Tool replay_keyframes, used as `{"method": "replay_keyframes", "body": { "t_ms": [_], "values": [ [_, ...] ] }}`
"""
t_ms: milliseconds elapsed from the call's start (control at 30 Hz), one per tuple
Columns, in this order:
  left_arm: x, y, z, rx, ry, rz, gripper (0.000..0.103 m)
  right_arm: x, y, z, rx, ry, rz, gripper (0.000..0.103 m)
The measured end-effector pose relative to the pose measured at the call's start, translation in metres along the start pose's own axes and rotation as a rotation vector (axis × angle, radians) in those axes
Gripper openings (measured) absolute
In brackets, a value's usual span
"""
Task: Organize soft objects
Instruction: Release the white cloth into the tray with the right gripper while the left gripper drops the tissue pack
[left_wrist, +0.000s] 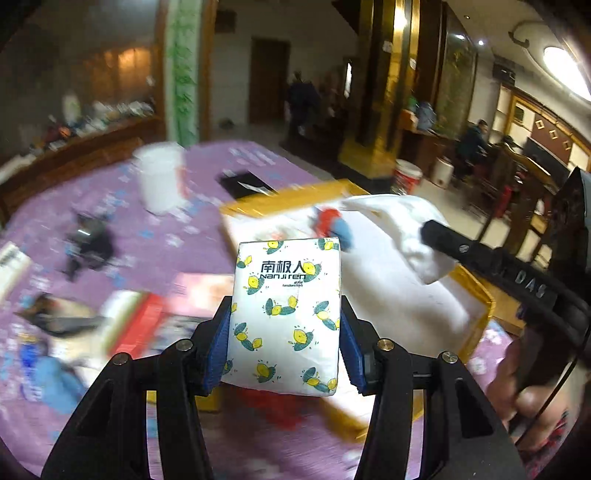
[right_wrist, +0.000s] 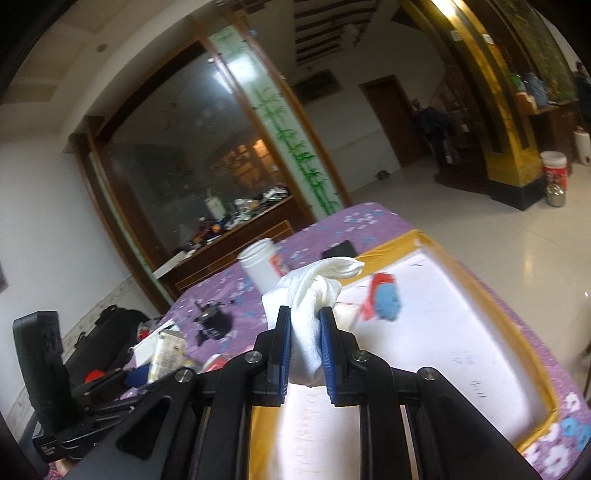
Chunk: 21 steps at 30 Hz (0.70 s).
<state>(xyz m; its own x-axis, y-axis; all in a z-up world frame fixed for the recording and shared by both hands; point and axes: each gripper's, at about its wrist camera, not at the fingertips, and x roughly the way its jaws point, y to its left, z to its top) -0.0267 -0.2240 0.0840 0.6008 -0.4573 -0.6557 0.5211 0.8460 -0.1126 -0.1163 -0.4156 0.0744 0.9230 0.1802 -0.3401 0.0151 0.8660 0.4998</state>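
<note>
Tissue pack (left_wrist: 286, 314), white with a lemon print, stands upright between the blue pads of the left gripper (left_wrist: 284, 334), its long axis running away from the camera along the fingers. The jaws are pinching it on its two narrow sides, and it is held clear above the purple flowered table (left_wrist: 177, 236). Straight ahead of it and lower lies the shallow tray (right_wrist: 413, 245) with the yellow rim and white floor, so the pack has only to go forward and down to land inside.

The white cloth (right_wrist: 310, 295) is bunched in the right gripper (right_wrist: 304, 347), whose jaws are nearly pressed together on the fabric, with a loose end sticking up past the fingertips. From the left camera the same cloth hangs over the tray's right half, with the right gripper reaching in from that side.

A small red and blue soft thing (right_wrist: 386, 297) already rests on the tray floor toward the far rim. Both held items appear to be over or just short of the tray; I judge the right hand slightly nearer a free patch of floor. A white jar (right_wrist: 260, 266) stands on the table beyond the tray.
</note>
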Motion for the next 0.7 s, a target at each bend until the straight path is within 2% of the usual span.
{"method": "replay_keyframes", "body": {
  "t_ms": [100,200,433,700],
  "values": [
    [0.022,-0.015,0.0,-0.026,0.061,-0.06,0.051,0.006,-0.017,0.001,0.025,0.038,-0.047,0.018],
    [0.035,-0.028,0.0,-0.028,0.108,-0.085,0.051,0.012,-0.031,-0.003,0.059,0.079,-0.079,0.018],
    [0.05,-0.047,-0.008,-0.025,0.164,-0.106,0.051,0.028,-0.051,-0.014,0.092,0.157,-0.15,0.018],
    [0.054,-0.057,-0.016,0.008,0.188,-0.099,0.051,0.038,-0.053,-0.02,0.092,0.198,-0.164,0.019]
  ]
}}
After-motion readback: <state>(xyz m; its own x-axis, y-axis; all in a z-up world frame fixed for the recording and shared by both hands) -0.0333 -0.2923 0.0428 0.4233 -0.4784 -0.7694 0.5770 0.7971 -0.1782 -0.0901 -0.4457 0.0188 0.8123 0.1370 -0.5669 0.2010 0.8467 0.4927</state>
